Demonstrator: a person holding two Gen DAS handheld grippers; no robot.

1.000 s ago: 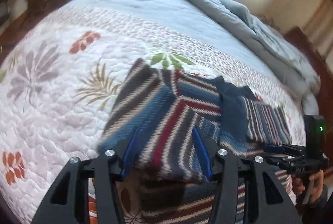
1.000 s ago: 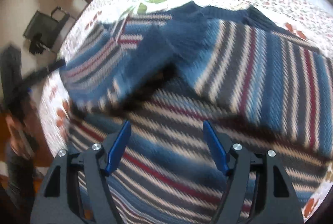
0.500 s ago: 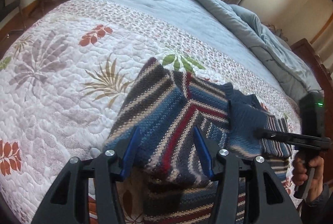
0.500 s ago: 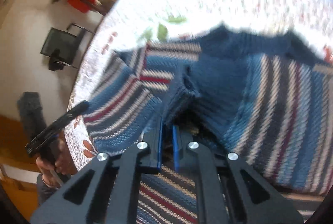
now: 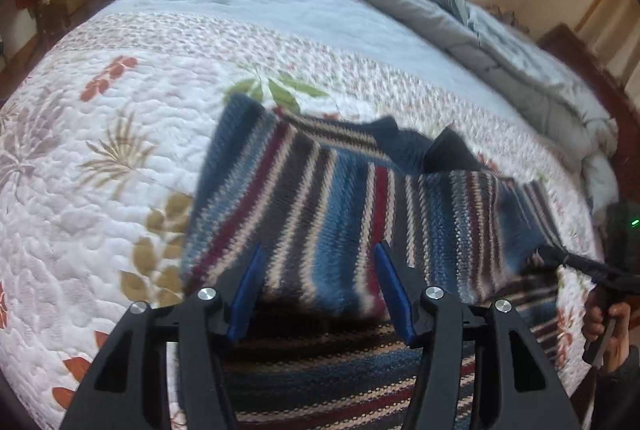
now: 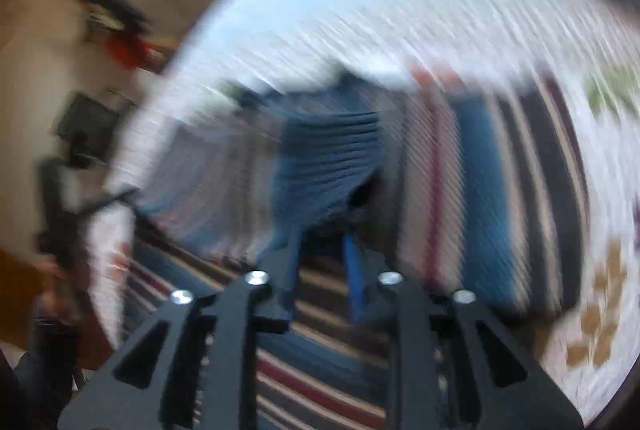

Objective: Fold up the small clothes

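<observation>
A knitted sweater (image 5: 340, 190) with blue, dark, cream and red stripes lies on the bed, its upper layer raised off the lower one. My left gripper (image 5: 319, 250) grips that raised layer's near edge, the fabric between its blue pads; its jaws are opening. My right gripper (image 6: 322, 236) has the blue ribbed cuff (image 6: 328, 158) between its fingertips, its jaws opening too. In the left wrist view the right gripper (image 5: 560, 258) pulls the fabric out to a point at the right. The right wrist view is heavily blurred.
The sweater rests on a white quilt (image 5: 100, 150) with a leaf print. A crumpled grey duvet (image 5: 480, 30) lies along the far right, against a wooden bed frame (image 5: 580, 50). A person's hand (image 5: 604, 322) holds the right gripper. A dark chair (image 6: 84, 126) stands by the wall.
The right gripper shut on the blue cuff and drew it out to the right. The bunched upper layer has spread wide between the two grippers. Both hands shifted across the bed.
</observation>
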